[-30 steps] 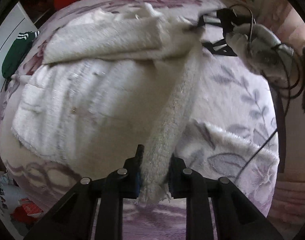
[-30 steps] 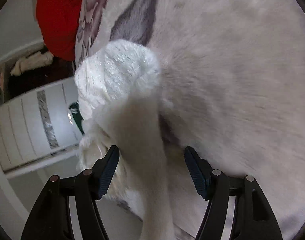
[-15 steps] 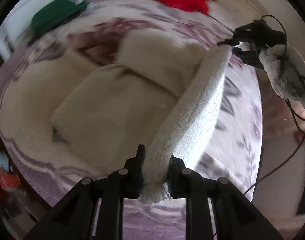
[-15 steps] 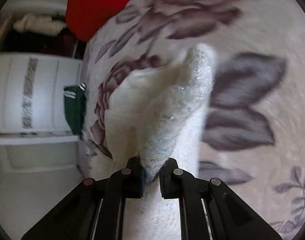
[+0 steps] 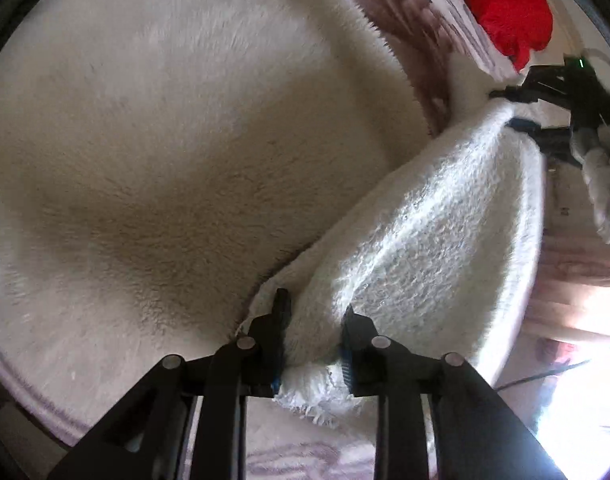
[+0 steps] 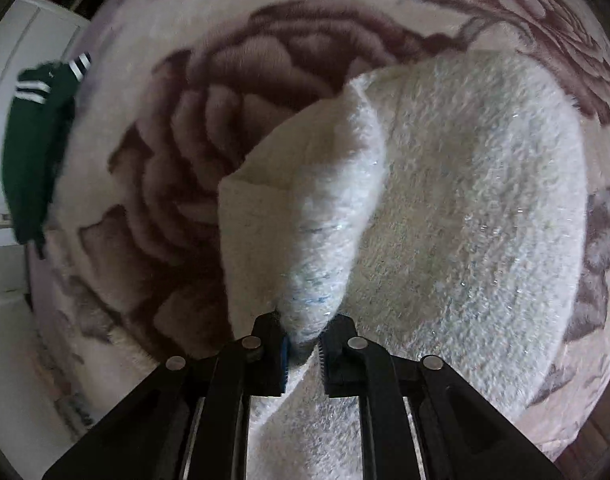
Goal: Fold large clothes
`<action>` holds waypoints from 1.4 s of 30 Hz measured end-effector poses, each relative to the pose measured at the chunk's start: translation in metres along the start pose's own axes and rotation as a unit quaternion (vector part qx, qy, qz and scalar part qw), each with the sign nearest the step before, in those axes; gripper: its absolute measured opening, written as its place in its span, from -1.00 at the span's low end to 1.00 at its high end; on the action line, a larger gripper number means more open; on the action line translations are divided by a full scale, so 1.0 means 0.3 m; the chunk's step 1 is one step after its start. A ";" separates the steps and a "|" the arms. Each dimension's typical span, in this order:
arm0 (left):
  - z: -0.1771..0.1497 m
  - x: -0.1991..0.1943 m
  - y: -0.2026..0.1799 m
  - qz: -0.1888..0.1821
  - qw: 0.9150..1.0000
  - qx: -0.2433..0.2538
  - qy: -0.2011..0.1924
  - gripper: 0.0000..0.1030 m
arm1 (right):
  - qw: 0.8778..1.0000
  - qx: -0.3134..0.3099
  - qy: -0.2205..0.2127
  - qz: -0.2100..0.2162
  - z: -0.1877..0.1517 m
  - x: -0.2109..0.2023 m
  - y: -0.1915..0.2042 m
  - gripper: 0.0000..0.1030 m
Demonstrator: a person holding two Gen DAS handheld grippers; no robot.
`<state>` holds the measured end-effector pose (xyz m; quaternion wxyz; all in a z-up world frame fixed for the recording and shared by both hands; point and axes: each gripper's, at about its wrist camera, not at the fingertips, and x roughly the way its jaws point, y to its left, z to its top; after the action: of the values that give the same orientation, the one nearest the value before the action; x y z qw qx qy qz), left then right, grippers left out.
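A: Left wrist view: 0.5 seconds ago the whole fluffy white garment [image 5: 425,248] showed folded; now cream plush blanket [image 5: 177,152] fills the frame. The left gripper [image 5: 313,332] has its jaws opening, fringed hem still between them.

B: The right gripper [image 5: 517,108] holds the far corner beside the red cloth [image 5: 505,4].

A: Right wrist view?

B: The right gripper's jaws are opening around a peaked fold; rose-print blanket lies bare at left, near the green garment [image 6: 37,152].

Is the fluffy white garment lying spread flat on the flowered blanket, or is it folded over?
Folded over, at least in part. In the right wrist view the fluffy white garment shows one flap doubled over another layer, on the flowered blanket. Its full extent is not visible.
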<state>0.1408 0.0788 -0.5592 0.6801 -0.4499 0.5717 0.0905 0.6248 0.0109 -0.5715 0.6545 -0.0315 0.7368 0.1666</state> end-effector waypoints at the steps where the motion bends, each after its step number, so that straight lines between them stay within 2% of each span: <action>1: 0.008 -0.010 0.006 -0.015 1.000 -0.004 0.010 -0.48 | 1.000 0.002 0.005 0.023 -0.003 -0.010 -0.007 -0.16; 2: 0.015 -0.023 0.006 -0.030 0.999 -0.006 0.024 -0.41 | 0.998 0.006 0.008 0.058 -0.009 -0.032 -0.024 -0.05; 3: 0.021 -0.040 -0.002 -0.033 0.999 -0.003 0.035 -0.19 | 0.995 0.010 0.012 0.098 -0.017 -0.064 -0.053 0.12; 5: 0.036 -0.078 -0.034 -0.021 0.999 0.012 0.040 0.13 | 0.989 0.026 0.006 0.147 -0.045 -0.137 -0.126 0.15; 6: 0.049 -0.103 -0.060 -0.026 0.999 0.024 0.038 0.16 | 0.985 0.038 -0.001 0.166 -0.068 -0.182 -0.182 0.25; 7: 0.068 -0.124 -0.091 -0.028 0.998 0.034 0.039 0.16 | 0.984 0.048 -0.010 0.169 -0.088 -0.216 -0.231 0.34; 10: 0.137 -0.157 -0.196 -0.030 0.997 0.068 0.034 0.16 | 0.980 0.090 -0.042 0.170 -0.150 -0.312 -0.414 0.36; 14: 0.332 -0.101 -0.406 -0.053 0.992 0.110 0.014 0.17 | 0.977 0.144 -0.070 0.141 -0.183 -0.325 -0.638 0.40; 18: 0.567 0.100 -0.635 -0.067 0.988 0.138 0.019 0.17 | 0.970 0.182 -0.083 0.142 -0.174 -0.251 -0.842 0.40; 20: 0.664 0.238 -0.746 -0.048 0.986 0.157 0.029 0.17 | 0.965 0.193 -0.088 0.153 -0.149 -0.196 -0.892 0.41; 22: 0.694 0.345 -0.800 -0.017 0.982 0.182 0.042 0.17 | 0.962 0.198 -0.091 0.165 -0.121 -0.150 -0.925 0.41; 23: 0.706 0.390 -0.831 -0.010 0.980 0.194 0.045 0.12 | 0.960 0.201 -0.092 0.172 -0.106 -0.132 -0.931 0.41; 24: 0.715 0.408 -0.862 -0.011 0.978 0.207 0.032 -0.44 | 0.958 0.203 -0.092 0.182 -0.087 -0.105 -0.935 0.40; 25: 0.708 0.397 -0.880 -0.015 0.975 0.219 0.022 -0.74 | 0.955 0.206 -0.092 0.193 -0.067 -0.084 -0.937 0.40; 26: 0.699 0.374 -0.894 -0.015 0.973 0.229 0.010 -0.76 | 0.954 0.206 -0.092 0.199 -0.049 -0.062 -0.927 0.41; 27: 0.683 0.321 -0.899 -0.023 0.971 0.236 -0.021 -0.77 | 0.953 0.204 -0.091 0.204 -0.036 -0.050 -0.926 0.40; 29: 0.663 0.226 -0.893 -0.040 0.971 0.230 -0.054 -0.78 | 0.954 0.196 -0.089 0.209 -0.009 -0.031 -0.919 0.40; 32: 0.686 0.159 -0.833 -0.046 0.976 0.197 -0.079 -0.78 | 0.956 0.179 -0.091 0.213 0.013 -0.026 -0.886 0.41; 35: 0.759 0.208 -0.725 -0.038 0.985 0.156 -0.060 -0.78 | 0.958 0.168 -0.099 0.212 0.025 -0.050 -0.850 0.41; 38: 0.808 0.343 -0.650 -0.027 0.990 0.140 -0.018 -0.73 | 0.963 0.154 -0.103 0.193 0.028 -0.088 -0.819 0.41; 40: 0.812 0.381 -0.609 -0.041 0.991 0.129 -0.001 -0.67 | 0.969 0.135 -0.113 0.173 0.034 -0.126 -0.780 0.41; 42: 0.814 0.354 -0.595 -0.062 0.992 0.111 0.007 -0.61 | 0.971 0.111 -0.120 0.172 0.036 -0.170 -0.737 0.41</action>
<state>0.4596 0.1086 -0.5740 0.7263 -0.4067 0.5538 -0.0191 0.7009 -0.2031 -0.5680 0.6988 0.1888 0.6614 0.1968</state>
